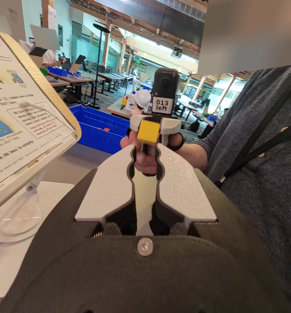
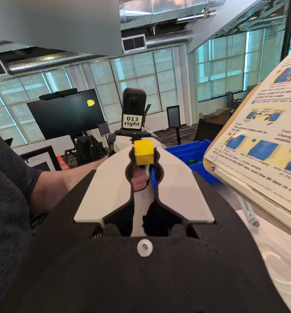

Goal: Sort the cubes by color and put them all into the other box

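Held yellow cube (image 2: 143, 154) aloft, clenched in right gripper (image 2: 143, 149), not yet boxed. Could not tell whether left gripper (image 1: 145, 147) gripped it too. Saw red cubes (image 1: 106, 129) in one blue box (image 1: 94, 140), green cubes (image 2: 191, 161) in a blue bin (image 2: 188, 150).

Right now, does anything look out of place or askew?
Only the yellow cube: the right gripper pinches it in mid-air, slightly tilted, facing the left gripper tip to tip, away from both blue boxes. Whether the left one touches it is unclear.
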`<state>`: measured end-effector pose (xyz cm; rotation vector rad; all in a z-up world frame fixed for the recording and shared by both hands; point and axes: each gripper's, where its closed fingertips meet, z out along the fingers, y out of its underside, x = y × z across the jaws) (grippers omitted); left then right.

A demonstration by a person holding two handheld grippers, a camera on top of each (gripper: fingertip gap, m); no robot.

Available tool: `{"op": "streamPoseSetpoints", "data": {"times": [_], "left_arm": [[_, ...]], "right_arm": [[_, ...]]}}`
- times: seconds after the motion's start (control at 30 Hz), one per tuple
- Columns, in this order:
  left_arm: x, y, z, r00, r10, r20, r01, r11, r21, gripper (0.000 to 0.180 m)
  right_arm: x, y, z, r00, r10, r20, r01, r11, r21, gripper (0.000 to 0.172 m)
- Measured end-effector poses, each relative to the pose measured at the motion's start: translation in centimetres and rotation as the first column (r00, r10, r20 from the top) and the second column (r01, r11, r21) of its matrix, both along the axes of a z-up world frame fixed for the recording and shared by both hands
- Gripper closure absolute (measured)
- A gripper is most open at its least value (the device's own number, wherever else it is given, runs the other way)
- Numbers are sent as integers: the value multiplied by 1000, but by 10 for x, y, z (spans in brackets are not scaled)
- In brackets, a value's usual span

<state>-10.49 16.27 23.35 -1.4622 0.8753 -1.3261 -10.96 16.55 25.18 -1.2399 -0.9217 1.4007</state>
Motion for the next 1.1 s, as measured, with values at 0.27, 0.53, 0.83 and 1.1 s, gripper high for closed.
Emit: {"op": "streamPoseSetpoints", "data": {"times": [0.27, 0.53, 0.83, 1.1], "left_arm": [[-37, 19, -9, 985, 145, -99, -142, 989, 36, 180], [-53, 26, -27, 959, 204, -196, -207, 978, 2, 180], [-60, 32, -39, 941, 245, -233, -259, 965, -31, 180], [-143, 54, -61, 791, 457, -406, -492, 870, 23, 174]], "right_arm": [[142, 92, -12, 899, -422, 116, 419, 907, 52, 150], [353, 191, -94, 465, -776, 426, 820, 559, 122, 150], [439, 217, -146, 224, -800, 556, 940, 329, 94, 143], [368, 174, -98, 414, -804, 426, 870, 488, 76, 155]]}}
